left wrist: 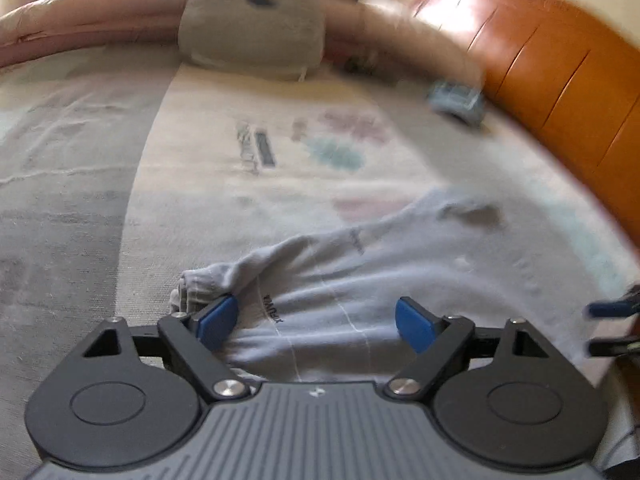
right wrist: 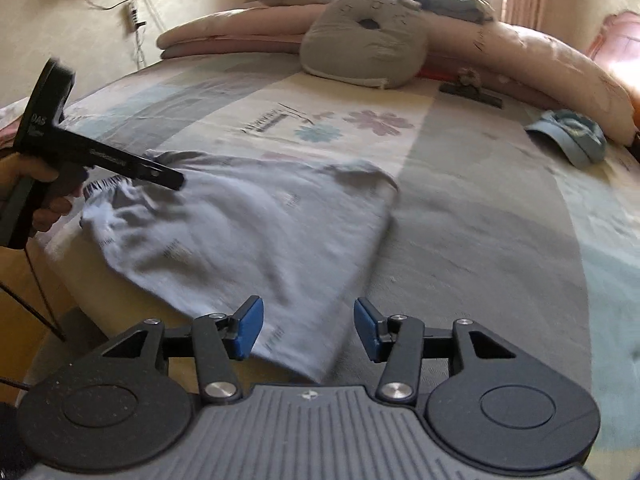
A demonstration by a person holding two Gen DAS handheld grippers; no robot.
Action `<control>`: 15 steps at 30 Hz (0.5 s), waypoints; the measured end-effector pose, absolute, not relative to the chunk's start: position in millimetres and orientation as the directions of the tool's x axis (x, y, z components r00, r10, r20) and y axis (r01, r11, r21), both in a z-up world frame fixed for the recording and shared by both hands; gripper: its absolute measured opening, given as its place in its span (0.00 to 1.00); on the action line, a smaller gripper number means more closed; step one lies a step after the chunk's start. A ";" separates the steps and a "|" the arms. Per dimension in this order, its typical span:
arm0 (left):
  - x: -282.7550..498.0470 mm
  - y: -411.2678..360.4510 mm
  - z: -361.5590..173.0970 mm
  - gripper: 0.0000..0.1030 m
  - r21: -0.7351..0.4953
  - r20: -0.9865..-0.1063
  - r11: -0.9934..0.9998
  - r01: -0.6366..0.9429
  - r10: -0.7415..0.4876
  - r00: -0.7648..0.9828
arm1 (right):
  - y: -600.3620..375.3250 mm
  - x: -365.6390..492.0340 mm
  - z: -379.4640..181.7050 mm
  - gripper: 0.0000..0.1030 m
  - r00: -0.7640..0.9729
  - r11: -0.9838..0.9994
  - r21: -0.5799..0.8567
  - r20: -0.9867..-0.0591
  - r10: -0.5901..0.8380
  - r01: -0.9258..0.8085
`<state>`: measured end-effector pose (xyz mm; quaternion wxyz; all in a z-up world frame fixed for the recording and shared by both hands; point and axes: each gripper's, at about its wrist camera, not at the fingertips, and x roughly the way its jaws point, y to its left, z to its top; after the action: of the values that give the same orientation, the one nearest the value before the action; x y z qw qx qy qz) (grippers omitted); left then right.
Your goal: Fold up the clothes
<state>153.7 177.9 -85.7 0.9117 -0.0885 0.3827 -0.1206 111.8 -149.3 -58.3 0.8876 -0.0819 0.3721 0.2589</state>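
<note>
Seemingly flat, a pale grey cotton garment with small dark lettering [right wrist: 240,232] is spread on the patterned bedspread of the bed [right wrist: 480,208], near its lower edge, and is seen from both wrist views. At about nine o'clock in the right wrist view, the left gripper [right wrist: 176,182] is held by a hand [right wrist: 44,192] just over the garment's gathered elastic end [right wrist: 104,182]. In its own view the left gripper [left wrist: 316,320] is seen with jaws spread wide above the cloth, nothing being clasped; one blue pad [left wrist: 218,320] lies against the bunched fabric. At six o'clock, the right gripper [right wrist: 308,328] is shown with jaws released, roughly half apart, the garment's near edge lying below them, ungripped. Toward twelve o'clock a grey round cushion with a dark centre [right wrist: 364,40] is propped against folded pink bedding [right wrist: 224,36]. At two o'clock a light blue cap [right wrist: 572,136] is laid on the bed.
</note>
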 end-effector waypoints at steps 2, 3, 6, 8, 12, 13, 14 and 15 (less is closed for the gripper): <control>141.0 169.9 -72.9 0.85 -0.207 -0.685 0.967 0.147 -0.251 0.684 | -157.5 111.4 -63.7 0.54 0.586 0.863 0.060 -0.711 0.390 -0.502; 134.9 164.0 -66.5 0.86 -0.183 -0.682 0.970 0.159 -0.242 0.690 | -159.8 112.2 -66.3 0.54 0.585 0.867 0.065 -0.712 0.388 -0.495; 124.2 148.7 -55.1 0.88 -0.162 -0.666 0.959 0.234 -0.281 0.691 | -161.4 113.8 -69.1 0.54 0.585 0.865 0.090 -0.701 0.407 -0.494; 122.7 137.2 -55.1 0.89 -0.171 -0.664 0.943 0.287 -0.326 0.673 | -157.4 114.9 -67.3 0.54 0.586 0.850 0.113 -0.677 0.444 -0.515; 129.7 133.7 -79.3 0.89 -0.147 -0.747 0.967 0.206 -0.246 0.618 | -145.3 119.3 -66.6 0.56 0.572 0.813 0.143 -0.642 0.511 -0.565; 131.0 136.8 -86.3 0.88 -0.147 -0.767 0.975 0.167 -0.219 0.603 | -143.8 122.8 -70.4 0.57 0.558 0.807 0.158 -0.646 0.520 -0.569; 128.0 137.9 -87.3 0.89 -0.149 -0.760 0.976 0.160 -0.217 0.613 | -144.0 127.2 -75.7 0.57 0.542 0.810 0.175 -0.662 0.518 -0.559; 124.7 136.3 -84.0 0.89 -0.142 -0.756 0.977 0.160 -0.212 0.620 | -145.6 131.2 -80.4 0.57 0.531 0.821 0.186 -0.681 0.504 -0.540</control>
<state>124.7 136.3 -84.0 0.8995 -0.0305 0.4235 -0.1032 131.2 -145.6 -80.4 0.8747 -0.0238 0.3812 0.2983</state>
